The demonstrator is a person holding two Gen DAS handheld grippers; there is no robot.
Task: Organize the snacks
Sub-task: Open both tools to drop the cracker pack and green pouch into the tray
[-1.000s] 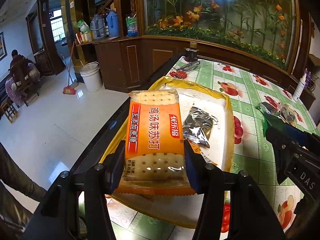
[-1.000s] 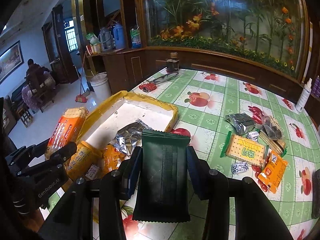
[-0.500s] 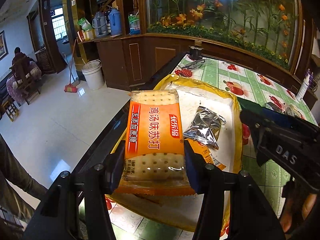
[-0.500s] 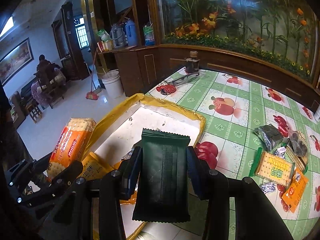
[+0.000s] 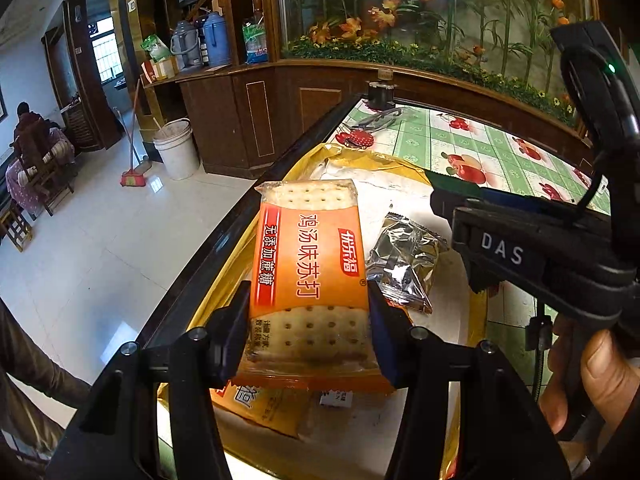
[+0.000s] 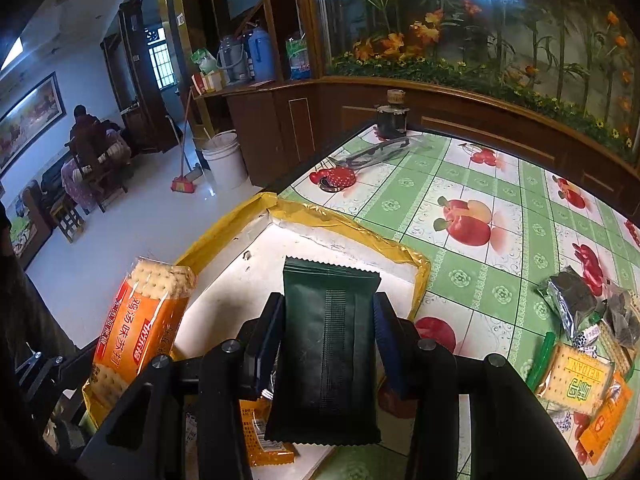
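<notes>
A yellow-rimmed tray (image 5: 400, 162) with a white floor fills the middle of the left wrist view; in it lie a silver foil packet (image 5: 404, 258) and, at the lower edge, an orange packet (image 5: 260, 404). The left gripper (image 5: 310, 316) is clamped on an orange cracker pack (image 5: 310, 260) above the tray. The right gripper (image 6: 326, 344) grasps a dark green pouch (image 6: 328, 344) over the tray's near part. Only the right wrist view shows the loose snack pile (image 6: 580, 352) at the right edge.
</notes>
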